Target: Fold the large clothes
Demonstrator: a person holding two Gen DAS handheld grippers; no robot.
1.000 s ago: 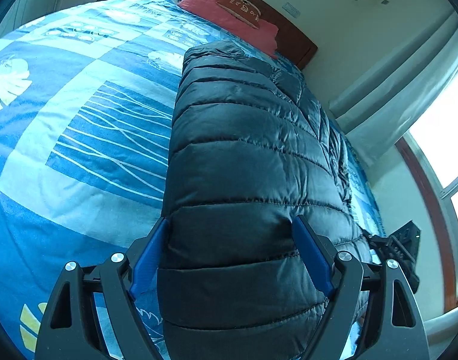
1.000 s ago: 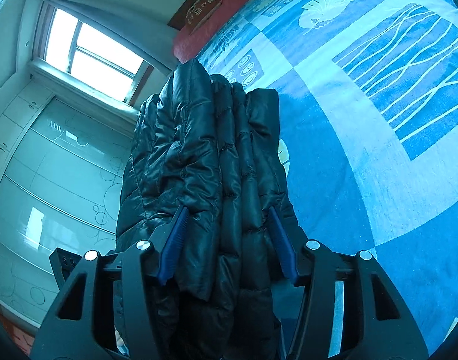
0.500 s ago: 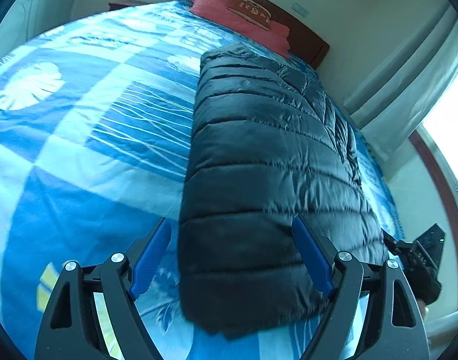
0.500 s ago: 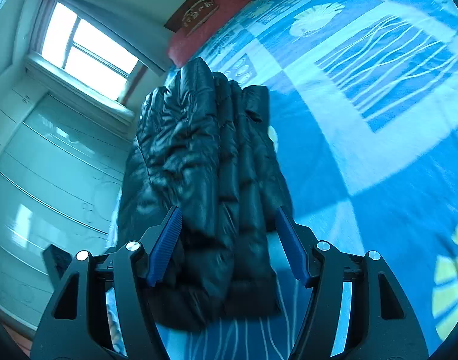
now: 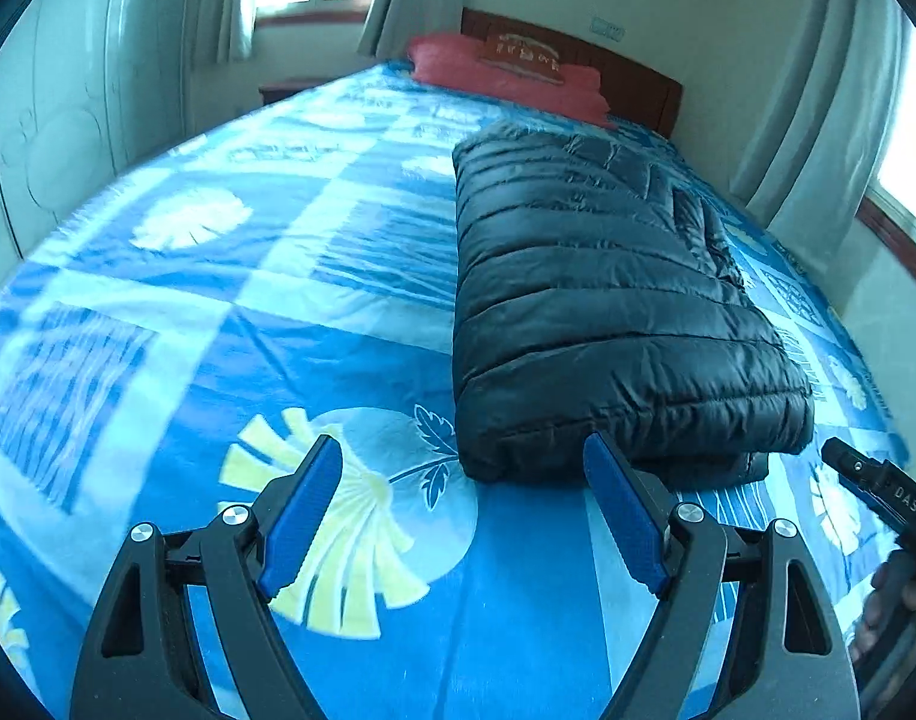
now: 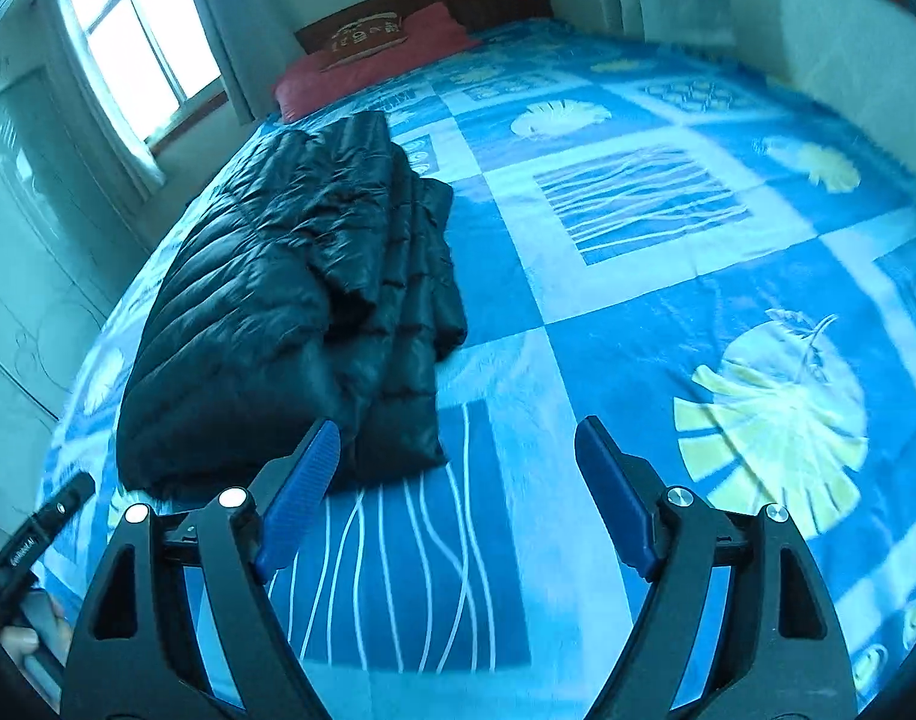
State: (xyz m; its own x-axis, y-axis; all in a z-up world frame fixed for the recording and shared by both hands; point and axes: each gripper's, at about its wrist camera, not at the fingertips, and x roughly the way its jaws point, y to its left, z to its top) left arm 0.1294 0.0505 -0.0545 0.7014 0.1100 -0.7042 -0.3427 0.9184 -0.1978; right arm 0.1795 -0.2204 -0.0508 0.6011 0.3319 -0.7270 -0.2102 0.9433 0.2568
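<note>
Blue patterned bedding covers the bed (image 5: 278, 276) in the left wrist view, with a red pillow (image 5: 506, 75) at the far headboard; the folded black puffer jacket (image 5: 596, 300) lies right of centre, and the left gripper (image 5: 464, 510) hangs spread wide and empty just near of its edge. From the right wrist view the jacket (image 6: 290, 312) sits at the left on the bed (image 6: 668, 300), while the right gripper (image 6: 458, 492) hangs parted and empty over the bedding near it, its left finger just beside the jacket's near corner.

Daylit bedroom, cool blue cast, strong fisheye bending.

Light pours from the far window (image 6: 140, 54), blown out to white, and puts a soft sheen on the black puffer jacket (image 5: 602, 300) (its near edge shadows the blue bedspread (image 6: 668, 312)). Both views curve hard and go dark at the corners; near bedspread patterns smear slightly.
</note>
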